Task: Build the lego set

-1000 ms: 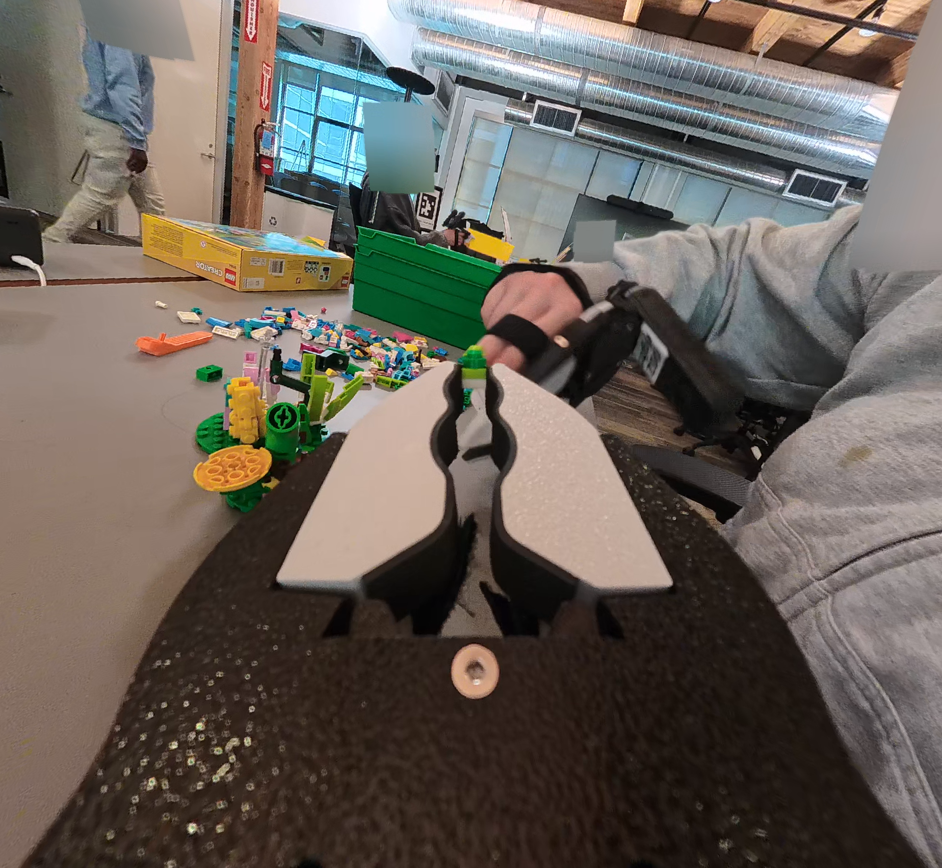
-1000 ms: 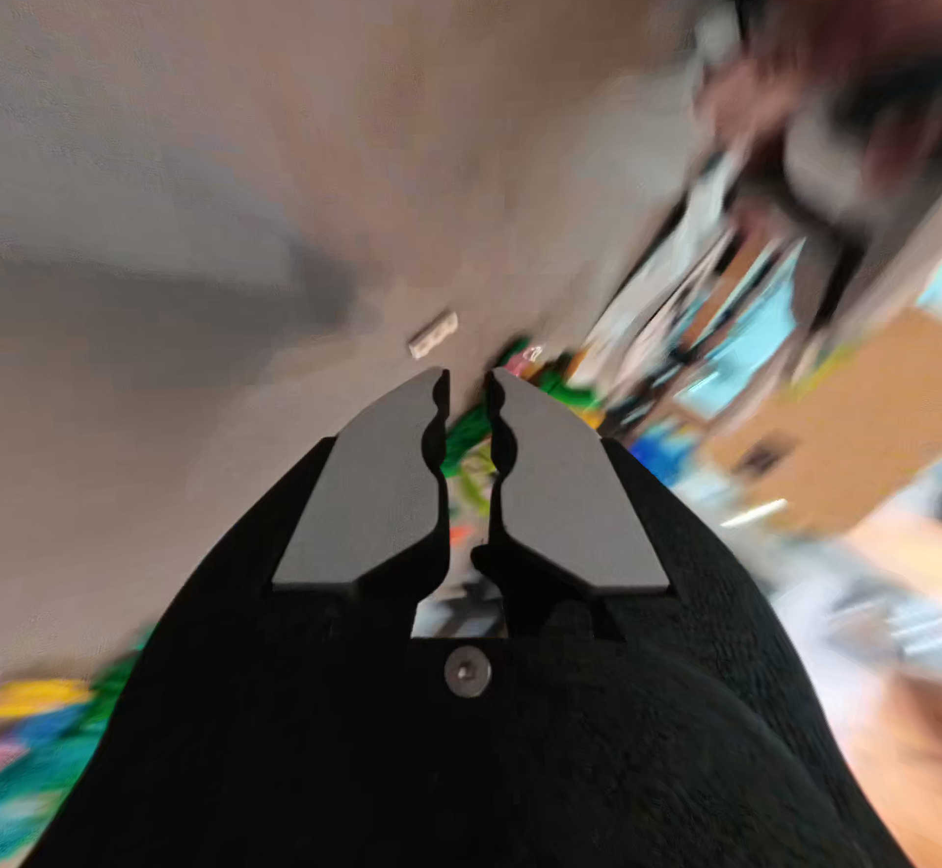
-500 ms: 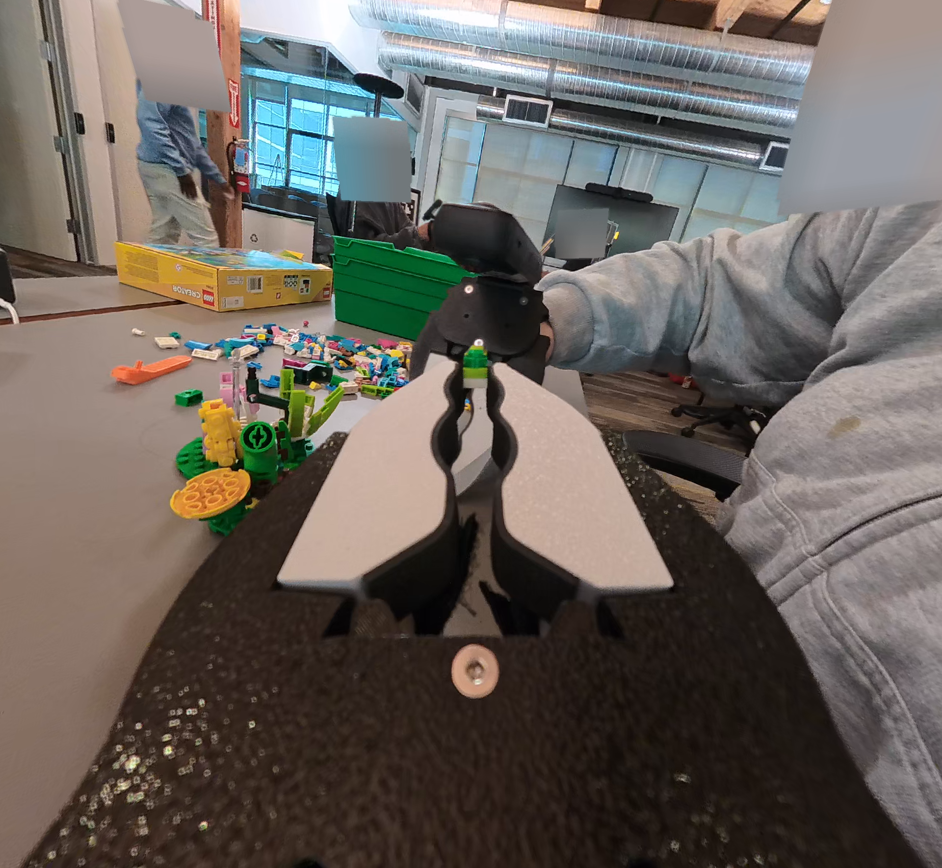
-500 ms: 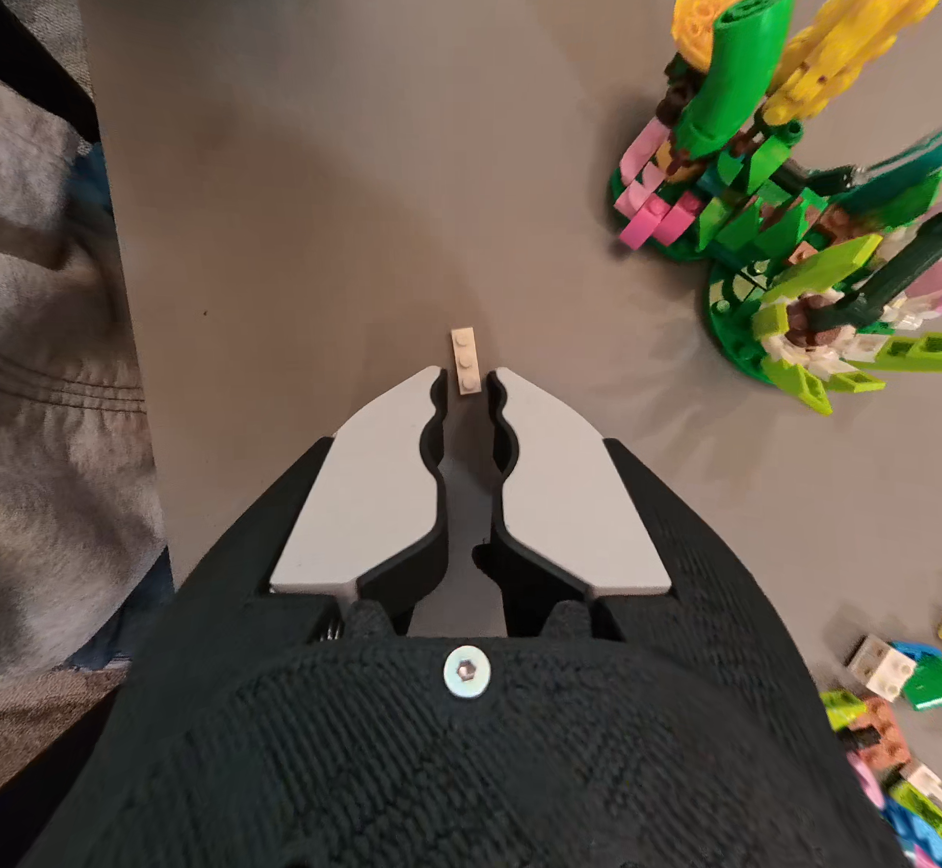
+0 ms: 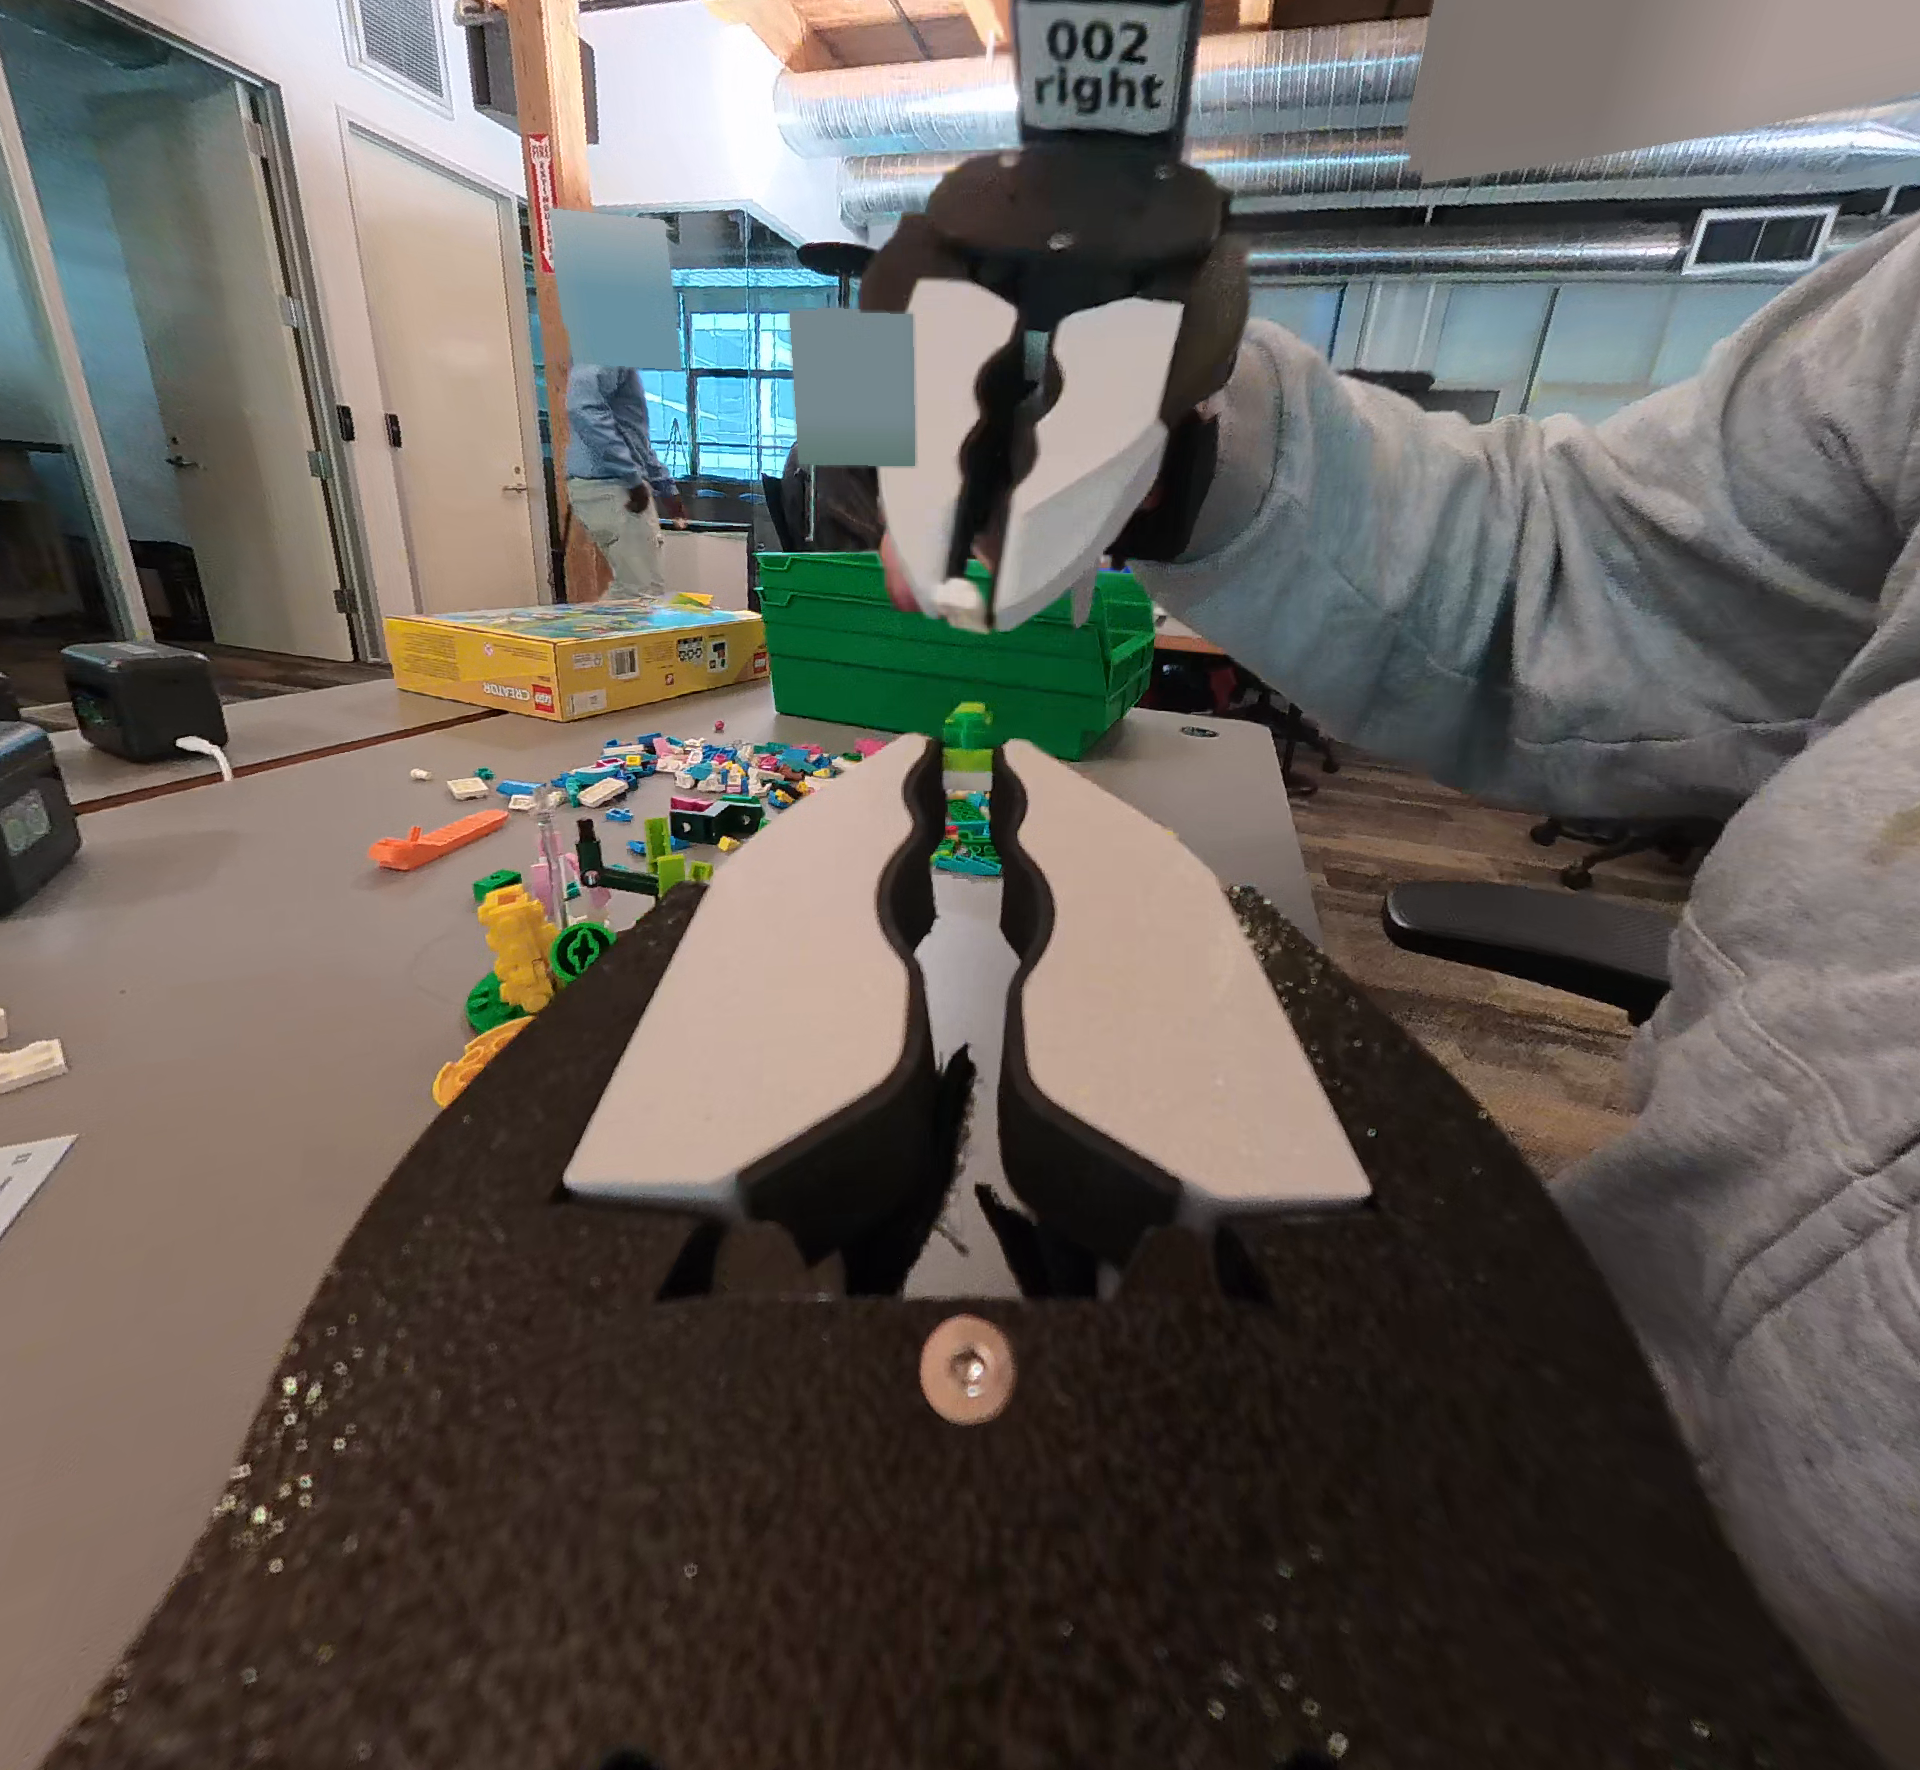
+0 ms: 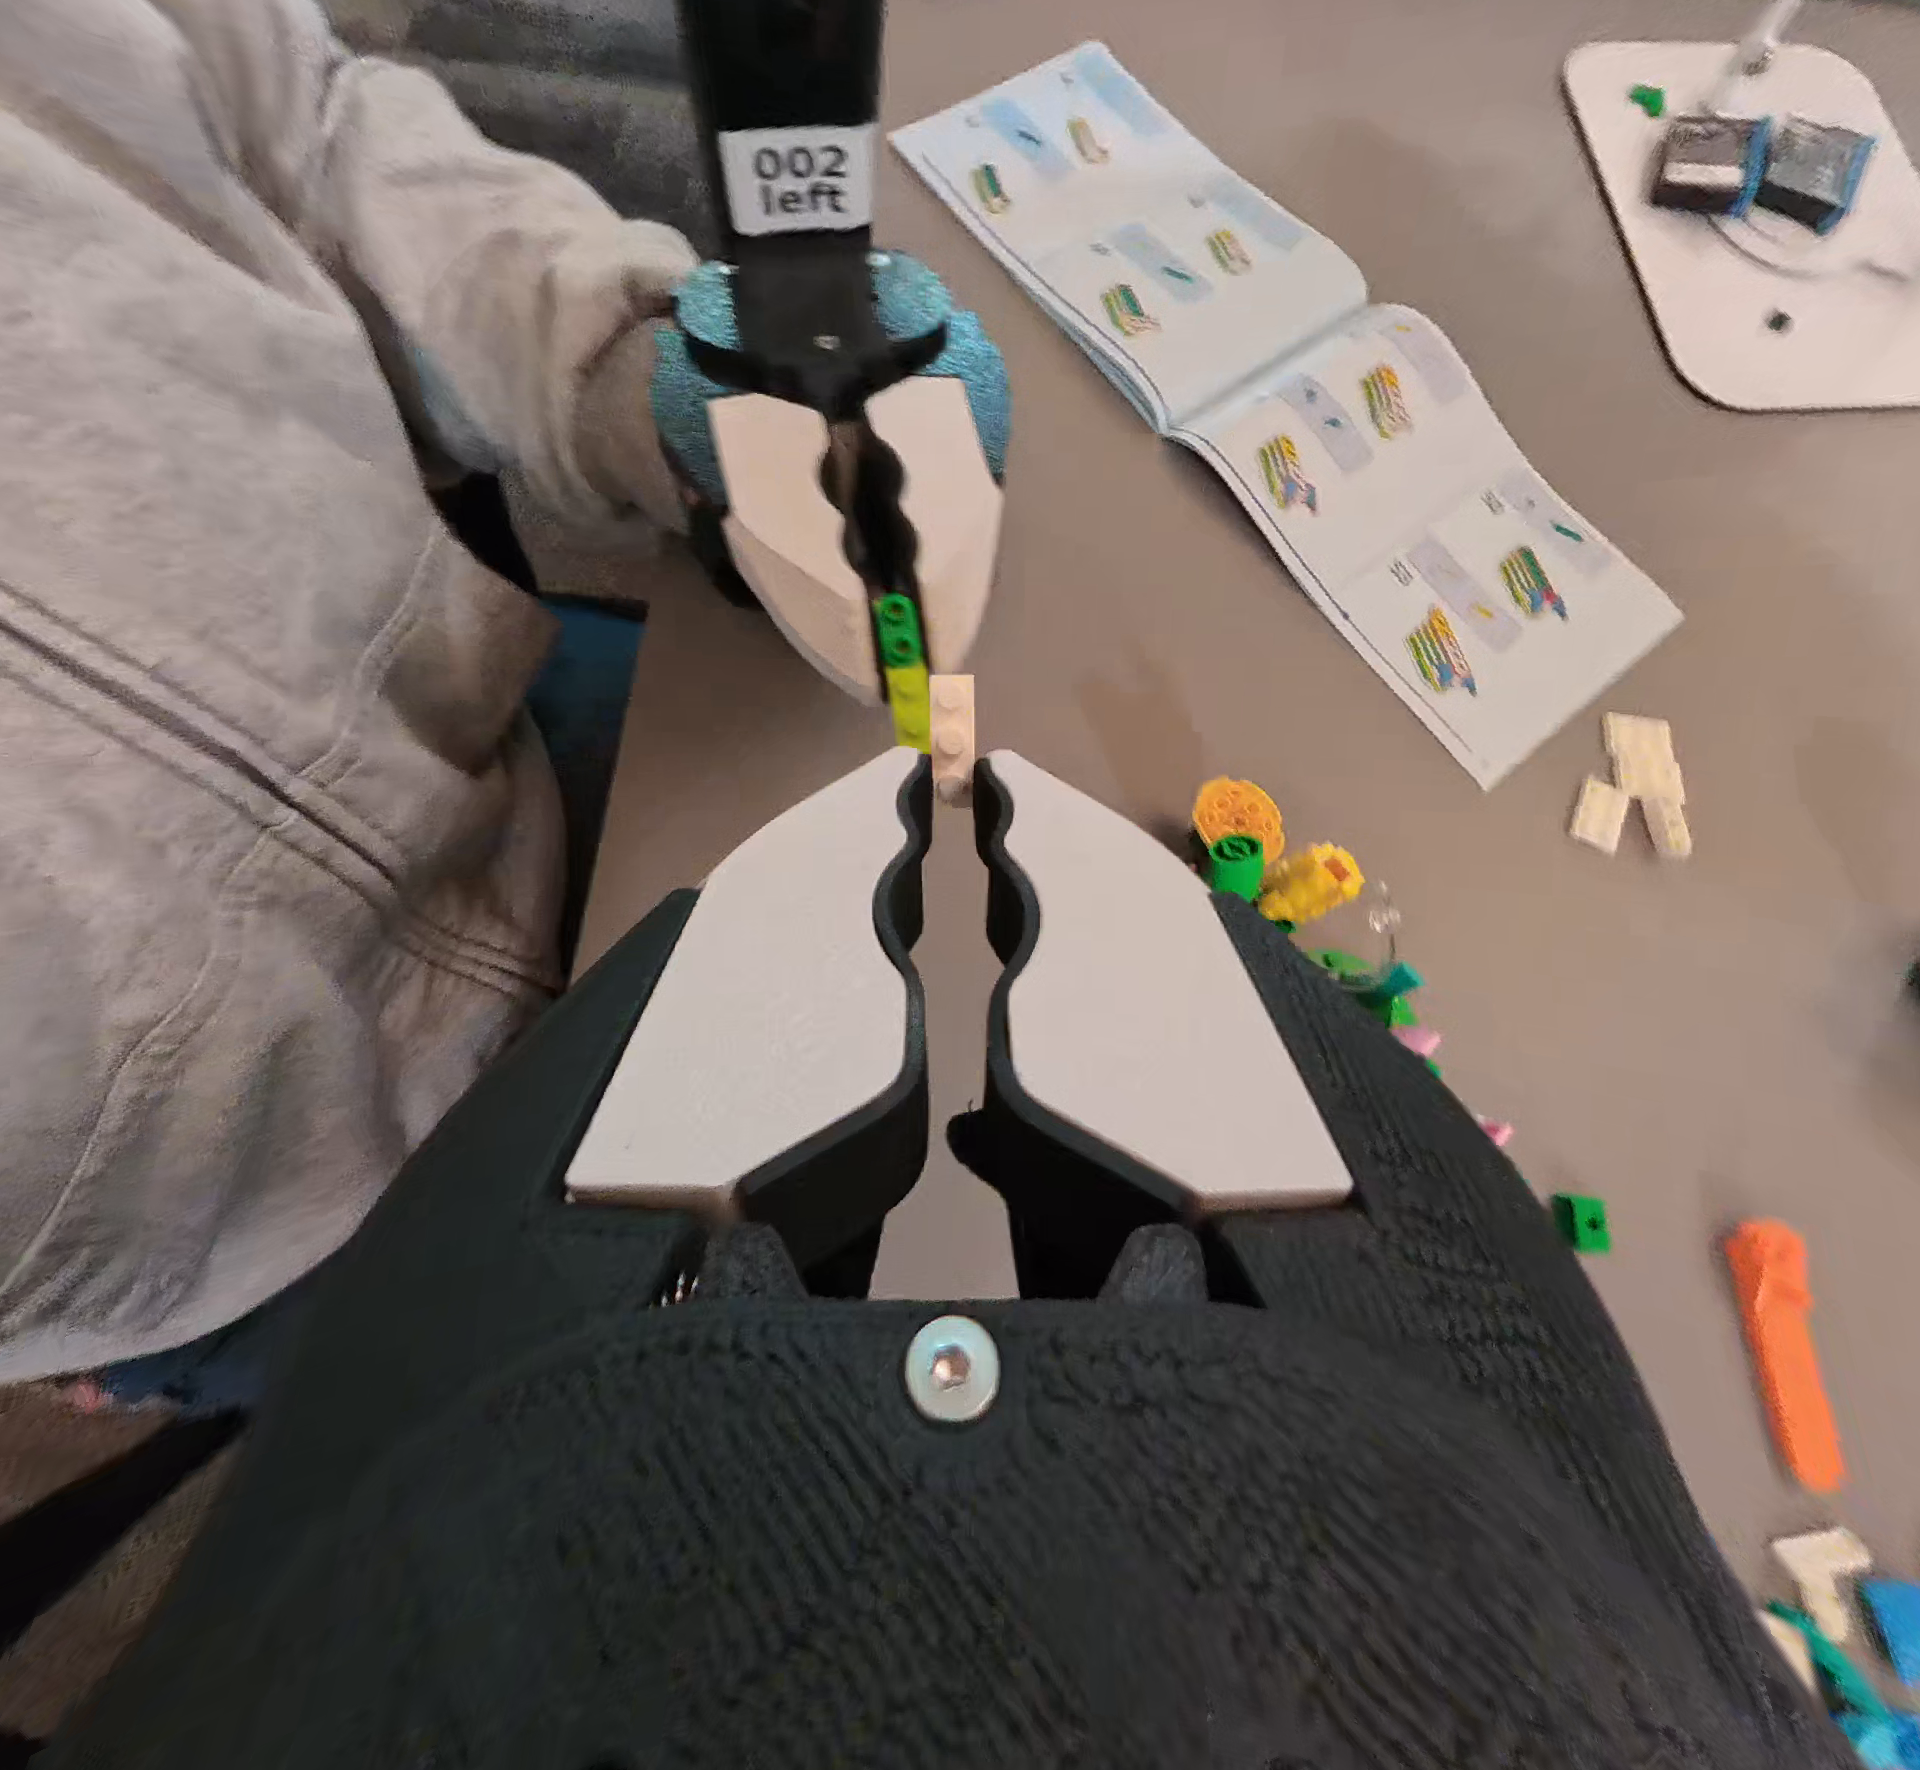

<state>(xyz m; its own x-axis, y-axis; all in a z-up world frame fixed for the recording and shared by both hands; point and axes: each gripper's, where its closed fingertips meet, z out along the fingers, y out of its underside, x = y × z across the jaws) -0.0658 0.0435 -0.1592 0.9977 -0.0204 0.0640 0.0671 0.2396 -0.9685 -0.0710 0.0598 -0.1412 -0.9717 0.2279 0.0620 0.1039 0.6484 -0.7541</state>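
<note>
Roughly, from left to right:
Left tongs (image 5: 966, 764): nearly closed, pads pressing a small stack of green and lime plastic bricks (image 5: 968, 733) that sticks out past the tips at 12 o'clock, held above the grey surface (image 5: 260, 941).
Right tongs (image 6: 951, 770): nearly closed on a narrow cream plastic studded plate (image 6: 953, 718), gripped at one end, the rest jutting out at 12 o'clock.
Where the pieces stand: in the right wrist view the cream plate lies just beside the lime brick, at its 3 o'clock; whether they touch is unclear, and they do not look pressed together.
Built so far: a yellow and green brick flower model (image 6: 1262, 863) stands on the surface at 3 o'clock of the right tongs; loose coloured bricks (image 5: 675, 775) remain scattered.
Only in the left wrist view: a green plastic bin (image 5: 935, 671) and a yellow cardboard box (image 5: 571, 655).
Only in the right wrist view: an open paper instruction booklet (image 6: 1299, 390) at 1 o'clock.
</note>
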